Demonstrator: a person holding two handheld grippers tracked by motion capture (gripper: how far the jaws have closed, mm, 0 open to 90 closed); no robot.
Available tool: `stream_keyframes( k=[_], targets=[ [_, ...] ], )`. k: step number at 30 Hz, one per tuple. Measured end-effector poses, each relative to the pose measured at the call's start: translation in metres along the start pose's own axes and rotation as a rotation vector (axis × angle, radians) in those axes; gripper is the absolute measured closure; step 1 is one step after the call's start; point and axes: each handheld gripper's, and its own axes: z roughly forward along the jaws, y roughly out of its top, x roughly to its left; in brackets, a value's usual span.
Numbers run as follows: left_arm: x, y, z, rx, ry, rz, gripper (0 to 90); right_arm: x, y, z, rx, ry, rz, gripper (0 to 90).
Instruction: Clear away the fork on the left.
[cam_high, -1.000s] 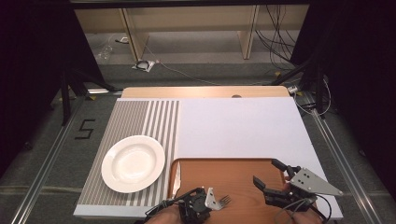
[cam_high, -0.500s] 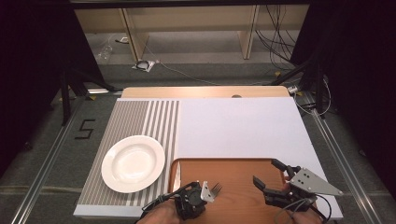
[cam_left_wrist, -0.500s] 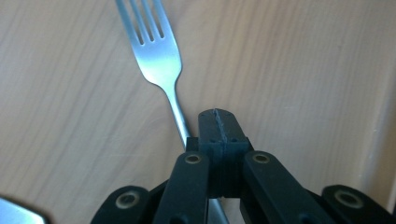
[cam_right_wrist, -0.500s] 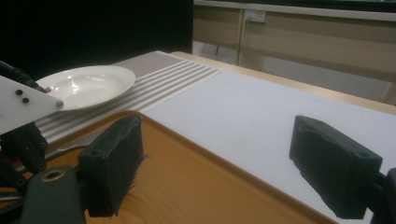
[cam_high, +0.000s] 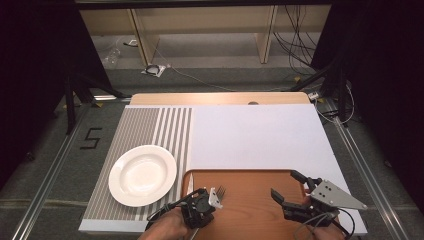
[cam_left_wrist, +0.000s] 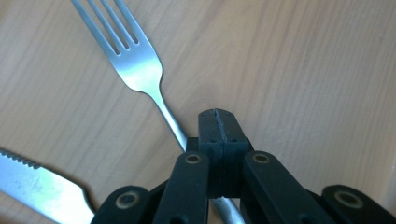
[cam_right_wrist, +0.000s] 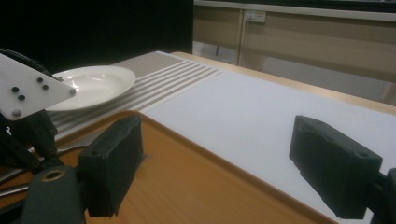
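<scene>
Fork is the thing in play, but going big to small with the wooden tray as landmark: the white plate sits just off the tray's left edge on the striped mat. The right gripper hangs over the tray's right end with jaws wide apart, nothing between them. The left gripper is over the tray's left end, clamped tight on the fork's handle (tines sticking out ahead), with a knife lying on the tray just beside it.

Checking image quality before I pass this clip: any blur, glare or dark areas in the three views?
High view: sharp on the table, black at both sides. Left gripper view: fork crisp with soft sheen, knife blurred. Right gripper view: near tongs soft, plate bright, background dark.
</scene>
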Motion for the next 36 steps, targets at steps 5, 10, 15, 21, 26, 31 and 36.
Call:
stream_keyframes(
  k=[5,10,15,21,26,31,36],
  targets=[
    [0.003,-0.001,-0.001,0.004,0.003,-0.009,89.3,0.0,0.0,0.0,-0.001,0.0,0.002,18.4],
    [0.008,-0.003,-0.002,0.009,0.002,-0.021,89.3,0.0,0.0,0.0,-0.001,0.0,0.0,18.4],
    [0.014,-0.005,-0.003,0.015,0.009,-0.04,89.3,0.0,0.0,0.0,0.0,0.0,0.001,18.4],
    [0.021,-0.009,-0.005,0.021,0.003,-0.066,89.3,0.0,0.0,0.0,-0.002,0.0,0.003,18.5],
    [0.026,-0.011,-0.006,0.026,0.005,-0.079,89.3,0.0,0.0,0.0,-0.001,0.0,0.003,18.4],
    [0.028,-0.013,-0.007,0.029,0.005,-0.087,89.3,0.0,0.0,0.0,-0.001,0.0,0.003,18.4],
    [0.03,-0.014,-0.008,0.033,0.004,-0.097,89.3,0.0,0.0,0.0,-0.002,0.001,0.003,18.5]
  ],
)
